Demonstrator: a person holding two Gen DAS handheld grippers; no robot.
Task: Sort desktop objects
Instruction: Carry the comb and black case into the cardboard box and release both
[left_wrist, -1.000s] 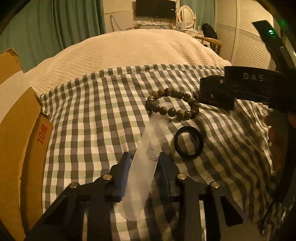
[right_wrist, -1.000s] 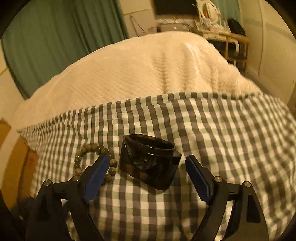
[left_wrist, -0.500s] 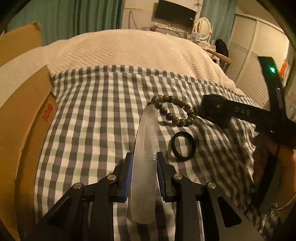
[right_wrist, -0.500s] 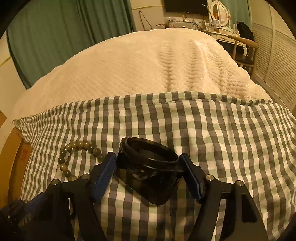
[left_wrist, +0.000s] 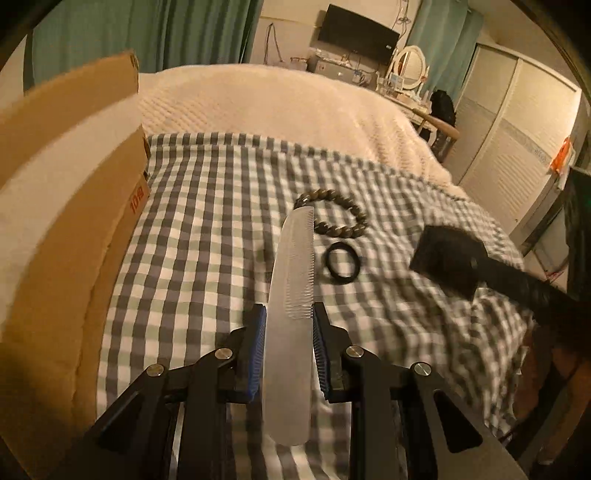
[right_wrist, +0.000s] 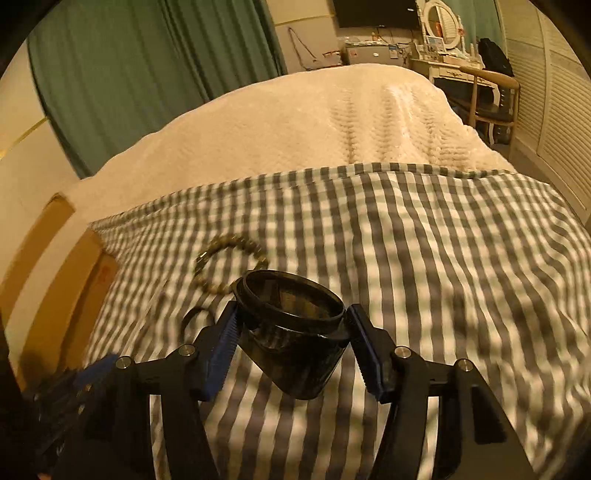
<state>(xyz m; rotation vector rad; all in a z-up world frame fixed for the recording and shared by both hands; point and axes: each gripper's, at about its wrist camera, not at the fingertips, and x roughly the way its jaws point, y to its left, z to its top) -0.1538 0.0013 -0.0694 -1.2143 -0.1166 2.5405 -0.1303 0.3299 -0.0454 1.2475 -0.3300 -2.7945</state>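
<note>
Left gripper clamped on the translucent comb, which a second earlier lay loose on the checked cloth between open jaws and is now raised clear of it; right gripper closed on the dark jar, its fingers having been spread either side of the jar a second ago, and the jar likewise lifted above the cloth. Both pickups therefore appear complete, and the task has probably passed from grasping to carrying (the destination is likely the cardboard box at the left edge, though its interior is not visible). Comb: long axis running along the line of the fingers, away from the camera; rounded handle end nearest the lens, projecting behind the pads; toothed end pointing forward toward the bead bracelet, teeth facing right. Jar: mouth tilted up and away from the camera, base toward the lens. Bracelet and black hair tie lie untouched on the cloth, just beside each other, awaiting sorting.
</note>
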